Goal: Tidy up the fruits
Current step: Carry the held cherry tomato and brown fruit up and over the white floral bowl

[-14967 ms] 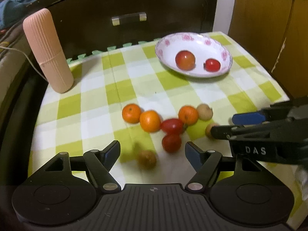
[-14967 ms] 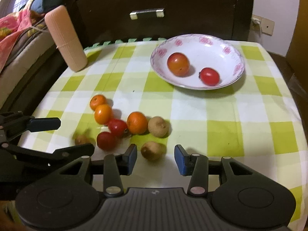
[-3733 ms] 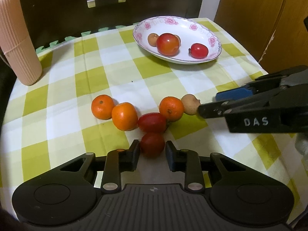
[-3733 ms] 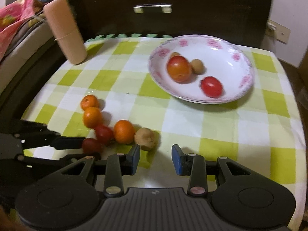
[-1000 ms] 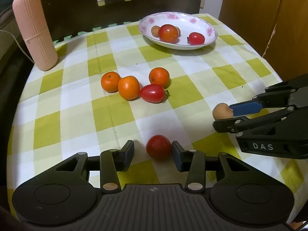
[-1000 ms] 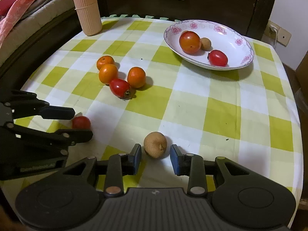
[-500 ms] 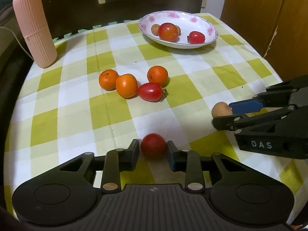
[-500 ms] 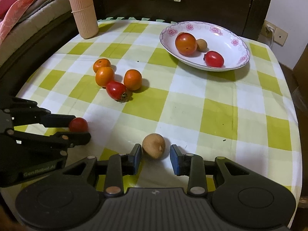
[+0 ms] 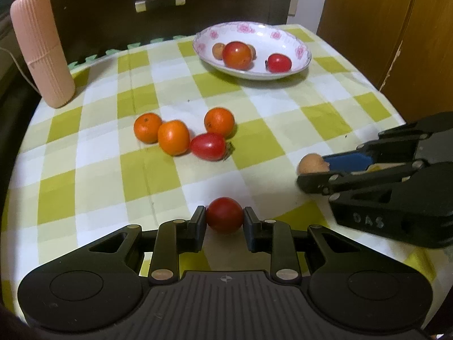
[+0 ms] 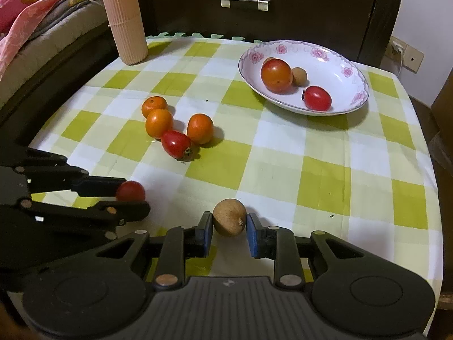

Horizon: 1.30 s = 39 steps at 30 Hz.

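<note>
Both tools raised: left tool (image 9: 224, 223) grips tomato (image 9: 224, 214), right tool (image 10: 229, 233) apparently brown fruit (image 10: 229, 221)

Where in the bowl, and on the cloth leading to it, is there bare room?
Bowl: right half bare; fruit crowds its left and near side. Cloth between the orange cluster and the bowl is clear, as is the right edge.

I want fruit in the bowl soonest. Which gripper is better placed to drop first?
Right, probably. Both hold fruit, but the right gripper with its brown fruit sits on the bowl's side; the left gripper is farther over.
</note>
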Each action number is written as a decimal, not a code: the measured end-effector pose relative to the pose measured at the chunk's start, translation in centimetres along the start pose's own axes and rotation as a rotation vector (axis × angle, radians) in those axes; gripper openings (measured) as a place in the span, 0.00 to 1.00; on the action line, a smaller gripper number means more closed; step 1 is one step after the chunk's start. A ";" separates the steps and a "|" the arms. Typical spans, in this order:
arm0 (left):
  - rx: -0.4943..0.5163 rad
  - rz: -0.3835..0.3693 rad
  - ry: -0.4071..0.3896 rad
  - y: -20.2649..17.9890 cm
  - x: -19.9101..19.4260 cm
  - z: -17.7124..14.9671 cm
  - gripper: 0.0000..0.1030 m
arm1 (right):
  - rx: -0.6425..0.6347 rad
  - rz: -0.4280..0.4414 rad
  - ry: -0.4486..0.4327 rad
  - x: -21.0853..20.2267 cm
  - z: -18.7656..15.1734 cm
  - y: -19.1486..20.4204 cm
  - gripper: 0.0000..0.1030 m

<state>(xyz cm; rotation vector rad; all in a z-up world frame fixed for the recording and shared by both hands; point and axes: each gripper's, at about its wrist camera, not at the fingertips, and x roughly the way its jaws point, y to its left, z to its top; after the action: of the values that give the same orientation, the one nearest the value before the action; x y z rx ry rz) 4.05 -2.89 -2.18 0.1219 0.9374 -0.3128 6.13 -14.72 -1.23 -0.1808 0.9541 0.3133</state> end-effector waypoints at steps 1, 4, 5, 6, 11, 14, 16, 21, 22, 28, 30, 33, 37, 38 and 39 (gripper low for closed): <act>0.000 0.000 -0.005 0.0 0.0 0.2 0.34 | 0.001 0.000 -0.001 0.0 0.0 0.0 0.24; -0.007 -0.004 -0.016 -0.1 -0.1 0.6 0.34 | 0.003 0.003 -0.007 -0.1 0.1 0.1 0.24; -0.010 -0.005 -0.019 -0.1 -0.1 0.7 0.34 | 0.004 0.004 -0.011 -0.1 0.2 0.1 0.24; -0.011 -0.006 -0.021 -0.1 -0.1 0.9 0.34 | 0.007 0.006 -0.015 -0.2 0.2 0.1 0.24; -0.023 -0.011 -0.034 -0.1 -0.2 1.4 0.34 | 0.032 0.011 -0.029 -0.6 0.7 -0.2 0.24; -0.030 -0.013 -0.041 0.0 -0.2 1.8 0.34 | 0.046 0.011 -0.036 -0.7 0.9 -0.4 0.24; -0.035 -0.015 -0.046 0.0 -0.2 2.0 0.34 | 0.055 0.010 -0.041 -0.8 1.0 -0.6 0.24; -0.038 -0.019 -0.065 -0.1 -0.4 2.8 0.33 | 0.074 0.005 -0.061 -1.2 1.5 -1.1 0.24; -0.037 -0.020 -0.071 -0.1 -0.4 3.0 0.32 | 0.080 0.003 -0.068 -1.3 1.7 -1.3 0.24; -0.027 -0.025 -0.111 -0.5 -0.6 4.9 0.32 | 0.114 -0.014 -0.106 -1.9 3.0 -2.5 0.24; -0.021 -0.025 -0.123 -0.6 -0.4 5.7 0.32 | 0.122 -0.020 -0.116 -2.0 3.5 -3.0 0.24; -0.015 -0.024 -0.141 -0.7 -0.2 7.0 0.32 | 0.138 -0.033 -0.135 -2.0 4.6 -3.8 0.24; -0.010 -0.024 -0.170 -0.8 0.3 9.2 0.32 | 0.179 -0.039 -0.162 -1.9 6.4 -5.4 0.24; -0.008 -0.025 -0.178 -0.8 0.5 9.9 0.32 | 0.183 -0.042 -0.167 -1.8 6.8 -5.8 0.24; -0.005 -0.024 -0.183 -0.9 0.7 10.4 0.32 | 0.183 -0.048 -0.174 -1.7 7.2 -6.1 0.24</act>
<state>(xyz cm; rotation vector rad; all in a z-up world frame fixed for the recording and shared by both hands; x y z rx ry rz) 12.22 -6.33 3.44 0.0755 0.7586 -0.3382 12.89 -18.69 4.35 -0.0079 0.8003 0.1929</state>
